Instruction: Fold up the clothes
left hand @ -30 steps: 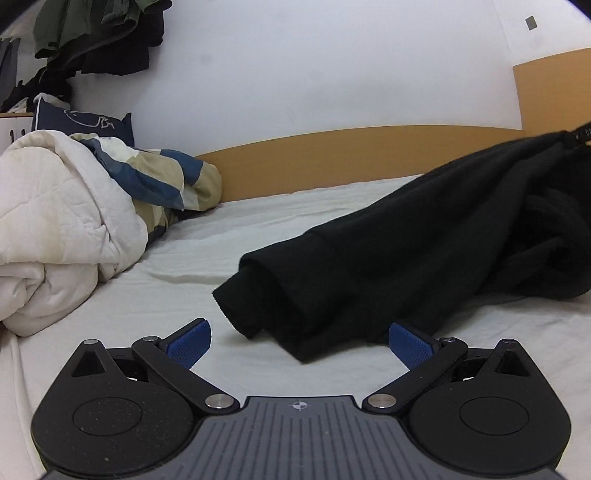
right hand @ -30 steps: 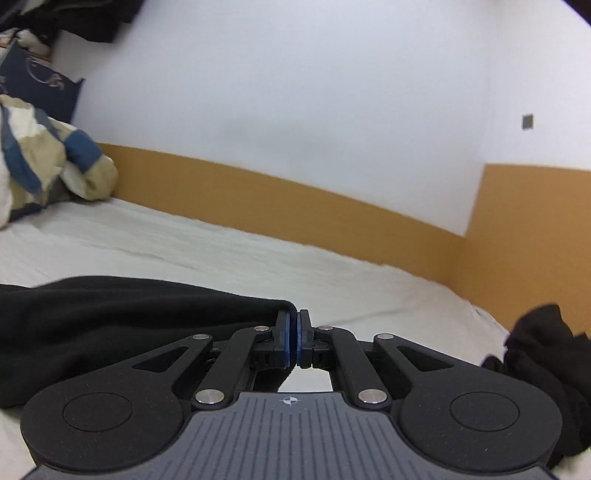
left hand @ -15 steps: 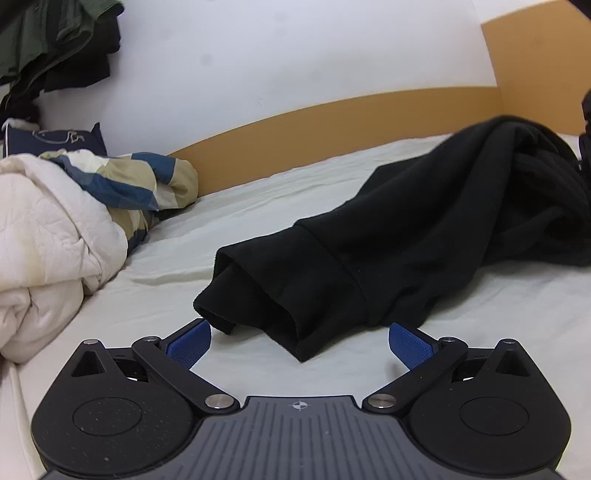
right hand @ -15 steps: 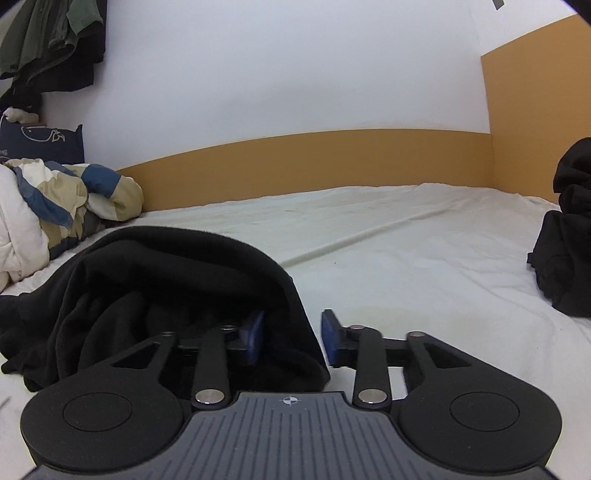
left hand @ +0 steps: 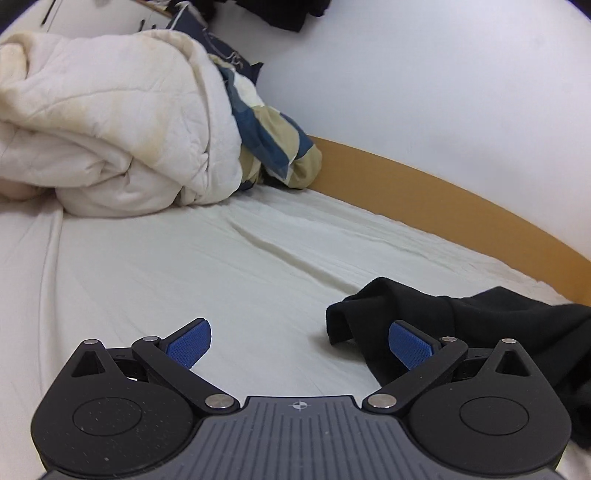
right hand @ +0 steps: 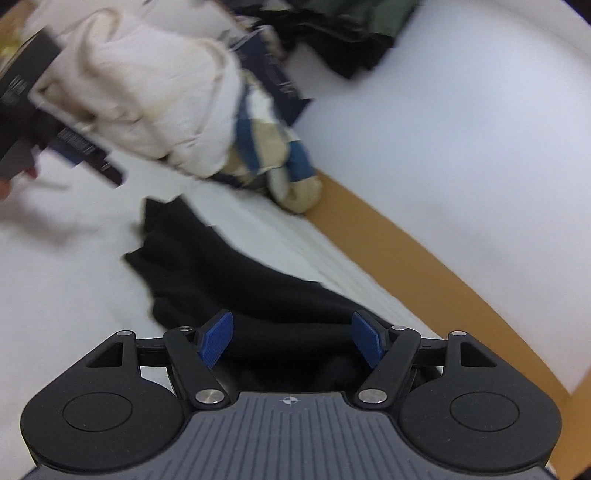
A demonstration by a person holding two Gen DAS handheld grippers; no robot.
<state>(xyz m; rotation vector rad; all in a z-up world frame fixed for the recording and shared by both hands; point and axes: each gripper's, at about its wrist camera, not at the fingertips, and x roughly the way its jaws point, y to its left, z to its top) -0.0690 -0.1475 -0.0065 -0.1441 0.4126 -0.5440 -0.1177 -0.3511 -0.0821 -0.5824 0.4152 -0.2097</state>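
Note:
A black garment [left hand: 480,325] lies crumpled on the white bed sheet [left hand: 184,266], at the lower right of the left wrist view. My left gripper [left hand: 299,343] stands open above bare sheet, and the garment's sleeve end lies just beyond its right pad. In the blurred right wrist view the same black garment [right hand: 221,273] stretches away toward the upper left. My right gripper [right hand: 291,341] hovers over it with its jaws opening; the cloth lies under and between the pads, which do not press on it. The left gripper [right hand: 88,155] shows at the upper left there.
A bunched cream duvet [left hand: 110,122] and a blue-and-beige patterned blanket [left hand: 273,144] are piled at the head of the bed. An orange wall band [left hand: 443,195] runs along the far side under a white wall. Dark clothes [right hand: 343,33] hang above.
My right gripper went from shut on the black garment's edge to open, dropping the cloth onto the bed. Both views have rolled and swung left, so the garment now sits right of my left gripper.

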